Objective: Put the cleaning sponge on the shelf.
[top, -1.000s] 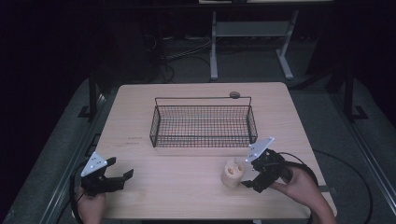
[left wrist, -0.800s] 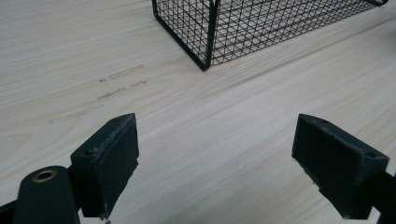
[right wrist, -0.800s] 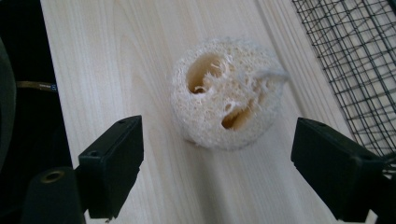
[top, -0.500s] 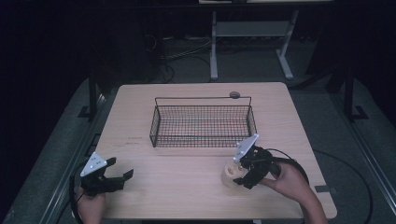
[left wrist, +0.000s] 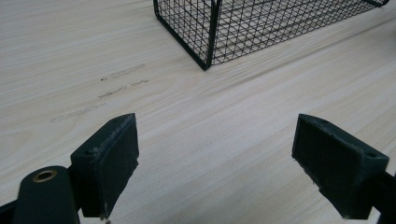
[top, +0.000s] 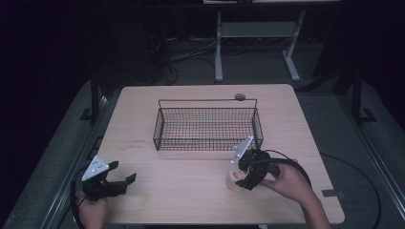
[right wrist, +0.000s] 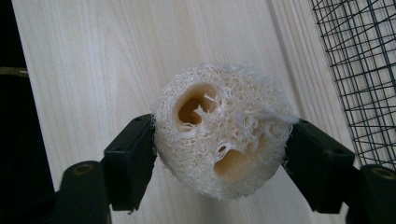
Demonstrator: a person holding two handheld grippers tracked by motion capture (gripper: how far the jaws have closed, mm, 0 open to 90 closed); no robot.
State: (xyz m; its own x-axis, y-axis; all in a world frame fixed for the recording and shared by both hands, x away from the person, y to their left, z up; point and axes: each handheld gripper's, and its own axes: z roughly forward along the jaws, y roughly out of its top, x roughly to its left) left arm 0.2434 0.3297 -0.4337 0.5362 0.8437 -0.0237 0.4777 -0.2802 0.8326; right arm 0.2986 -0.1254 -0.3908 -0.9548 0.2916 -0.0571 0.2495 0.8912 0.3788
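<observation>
right claw (right wrist: 219, 154) now pinches loofah (right wrist: 222, 130), just before basket (top: 207, 125) | pickup likely next | left claw (left wrist: 215, 158) spread, idle

loofah piece (right wrist: 223, 133) showing rough, fibrous, porous | table (left wrist: 233, 121) showing matt pale wood grain | basket (top: 207, 125) showing thin black metal wire | jaw pads looking matt black, scuffed
</observation>
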